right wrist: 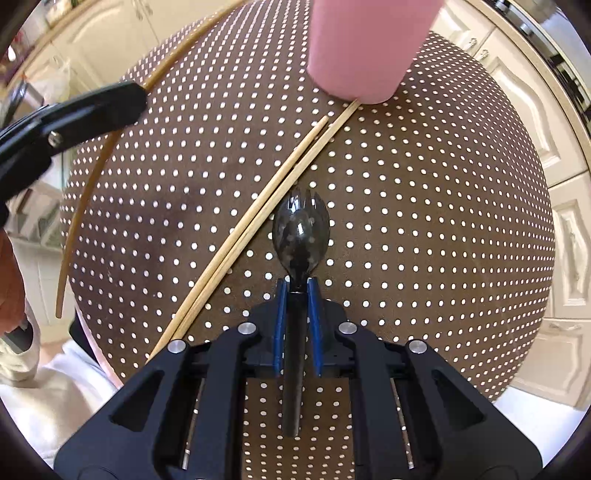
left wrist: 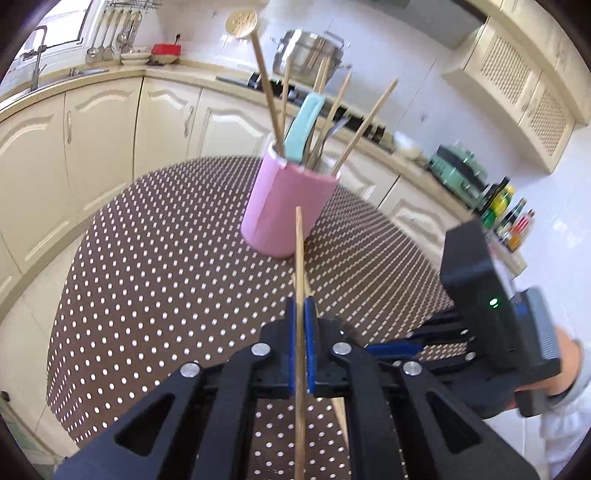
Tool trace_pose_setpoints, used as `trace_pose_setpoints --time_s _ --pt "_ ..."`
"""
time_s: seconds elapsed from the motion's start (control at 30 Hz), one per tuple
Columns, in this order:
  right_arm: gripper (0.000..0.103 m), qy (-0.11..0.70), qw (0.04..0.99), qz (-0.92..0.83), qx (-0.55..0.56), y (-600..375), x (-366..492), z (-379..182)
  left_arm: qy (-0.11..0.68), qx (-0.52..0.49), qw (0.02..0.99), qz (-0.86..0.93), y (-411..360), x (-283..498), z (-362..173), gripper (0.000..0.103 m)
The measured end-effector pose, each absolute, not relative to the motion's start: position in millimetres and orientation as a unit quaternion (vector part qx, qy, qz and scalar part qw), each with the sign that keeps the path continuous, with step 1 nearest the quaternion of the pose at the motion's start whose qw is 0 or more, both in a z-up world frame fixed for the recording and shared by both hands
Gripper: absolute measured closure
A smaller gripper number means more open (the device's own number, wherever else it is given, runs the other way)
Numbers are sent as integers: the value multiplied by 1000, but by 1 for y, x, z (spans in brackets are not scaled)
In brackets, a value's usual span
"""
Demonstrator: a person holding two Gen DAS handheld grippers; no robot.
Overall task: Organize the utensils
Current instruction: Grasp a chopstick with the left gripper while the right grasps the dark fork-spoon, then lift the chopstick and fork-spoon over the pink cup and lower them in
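Note:
A pink holder (left wrist: 286, 210) stands on the round dotted table (left wrist: 147, 277) and holds several chopsticks, a slotted wooden spoon (left wrist: 242, 23) and a teal-handled utensil (left wrist: 303, 125). My left gripper (left wrist: 304, 310) is shut on a wooden chopstick (left wrist: 300, 266), held above the table and pointing toward the holder. My right gripper (right wrist: 297, 288) is shut on a dark metal spork (right wrist: 300, 229), low over the table. Two chopsticks (right wrist: 258, 218) lie on the table just left of the spork, reaching the holder's base (right wrist: 365, 48). The left gripper (right wrist: 110, 107) with its chopstick (right wrist: 85, 192) shows at upper left.
Cream kitchen cabinets (left wrist: 99, 122) and a counter ring the table. A steel pot (left wrist: 310, 51) sits on the stove behind the holder. A green appliance (left wrist: 458, 170) and bottles (left wrist: 506, 210) stand at right. The right gripper's body (left wrist: 480, 306) is close at my right.

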State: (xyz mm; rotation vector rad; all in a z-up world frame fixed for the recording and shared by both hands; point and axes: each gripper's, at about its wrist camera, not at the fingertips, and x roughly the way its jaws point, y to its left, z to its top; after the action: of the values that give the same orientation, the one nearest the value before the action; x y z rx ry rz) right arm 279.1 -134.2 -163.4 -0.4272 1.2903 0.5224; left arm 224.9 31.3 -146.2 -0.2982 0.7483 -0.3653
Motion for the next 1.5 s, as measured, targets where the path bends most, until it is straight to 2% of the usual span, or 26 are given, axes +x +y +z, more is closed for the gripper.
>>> trace_pose_setpoints --time_s 0.5,0.87,1.17,1.5 --pt "91 384 869 311 -6 -198 272 -62 199 -134 941 -239 16 215 -87 98" --pt "91 267 912 309 44 -204 307 -6 68 -96 970 -211 -5 253 -39 98" --pt "91 234 922 302 65 -202 343 -3 12 -138 972 -188 -9 306 -26 98" --pt "91 221 924 299 95 -208 371 -13 -36 -125 981 -144 -15 338 -27 98"
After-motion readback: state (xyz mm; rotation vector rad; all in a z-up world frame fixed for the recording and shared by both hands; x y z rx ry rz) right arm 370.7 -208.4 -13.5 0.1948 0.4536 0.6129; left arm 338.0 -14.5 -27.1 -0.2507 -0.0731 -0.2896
